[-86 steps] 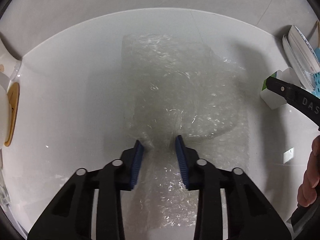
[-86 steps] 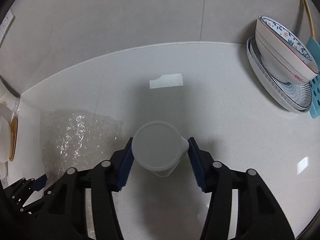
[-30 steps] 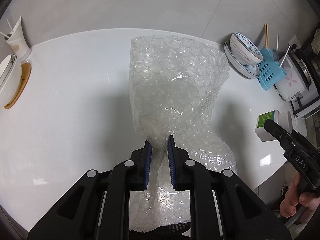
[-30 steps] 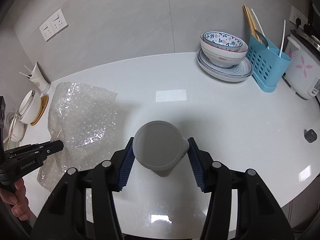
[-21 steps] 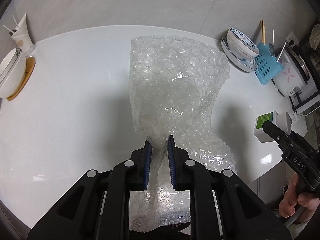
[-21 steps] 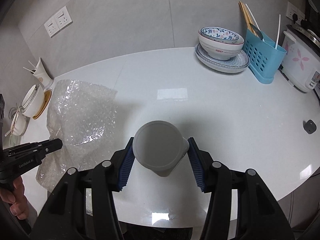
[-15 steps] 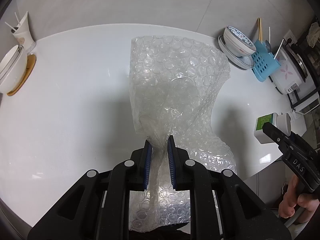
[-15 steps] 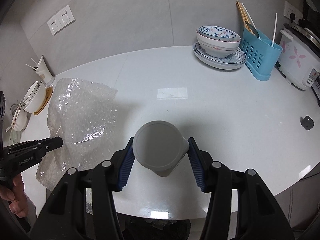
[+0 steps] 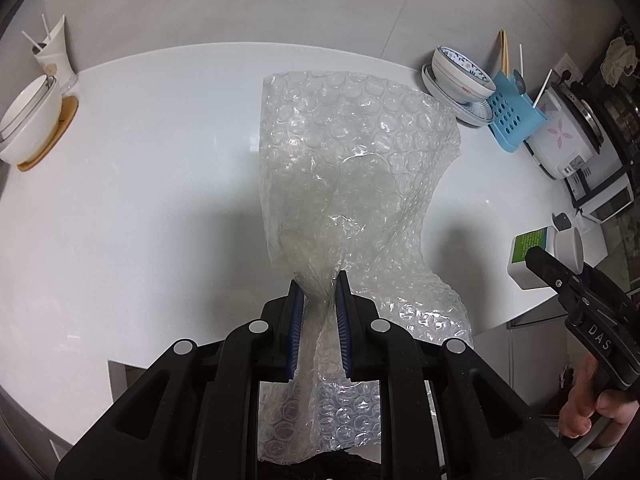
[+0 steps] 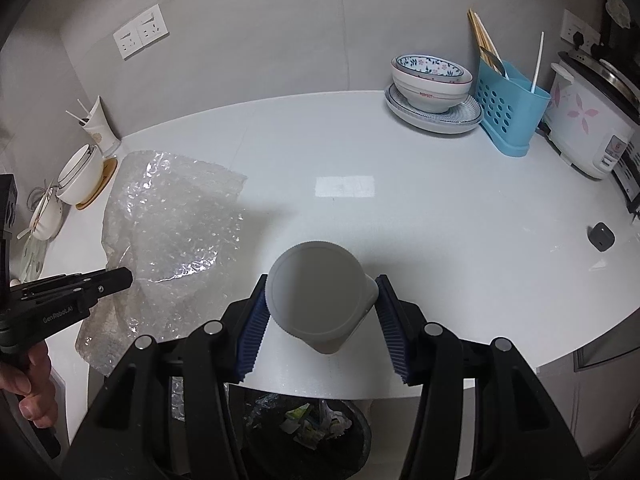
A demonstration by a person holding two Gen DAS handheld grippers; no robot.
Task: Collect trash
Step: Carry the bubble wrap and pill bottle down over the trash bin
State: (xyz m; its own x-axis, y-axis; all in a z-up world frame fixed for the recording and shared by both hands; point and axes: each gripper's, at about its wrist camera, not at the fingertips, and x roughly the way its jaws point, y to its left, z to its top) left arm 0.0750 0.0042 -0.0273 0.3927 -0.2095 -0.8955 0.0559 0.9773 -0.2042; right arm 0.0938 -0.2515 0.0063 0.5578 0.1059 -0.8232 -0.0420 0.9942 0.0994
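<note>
L wrist: your left gripper [image 9: 319,300] pinches the bubble wrap [image 9: 352,168] tight, sheet hanging past the counter [image 9: 140,200] front edge. R wrist: right gripper [image 10: 320,320], fingers mid-wide, clamps a white container [image 10: 318,294] above the front edge, trash bin [image 10: 312,432] below.

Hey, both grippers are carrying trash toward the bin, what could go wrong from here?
The bubble wrap is pinched only at one bunched spot by the left gripper, so the loose sheet may drape outside the bin. The white container sits tilted in the right gripper and might slip.
</note>
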